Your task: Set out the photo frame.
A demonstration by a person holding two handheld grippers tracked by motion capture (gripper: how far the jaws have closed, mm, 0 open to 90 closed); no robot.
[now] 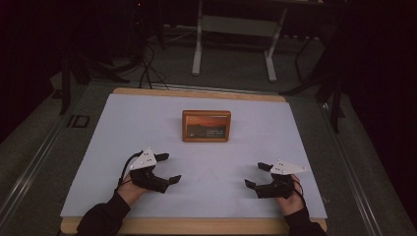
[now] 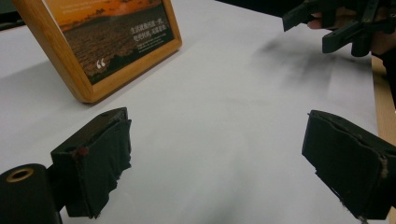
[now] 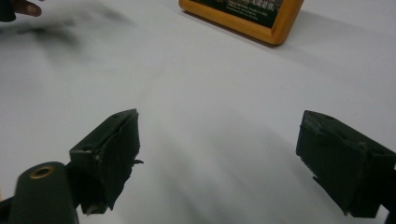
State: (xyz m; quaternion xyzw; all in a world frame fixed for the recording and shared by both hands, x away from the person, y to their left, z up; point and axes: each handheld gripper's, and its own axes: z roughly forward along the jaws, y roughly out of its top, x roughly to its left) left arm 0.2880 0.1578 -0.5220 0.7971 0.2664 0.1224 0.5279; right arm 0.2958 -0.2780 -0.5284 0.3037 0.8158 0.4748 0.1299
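Behind both empty grippers' parted jaws, framed picture stands

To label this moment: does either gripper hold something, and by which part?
Nothing is held. The left gripper and right gripper are open; the picture frame stands apart.

A laboratory-style recording space, dimly lit. At the centre of the high view, a wooden-edged table is covered by a plain white sheet, a staged work surface rather than domestic furniture. At the top centre of the frame stands the white metal frame of another bench on a grey carpeted floor. Black cables trail across the floor at upper left, beside dark stand legs. Metal rails run along the floor at the left edge.
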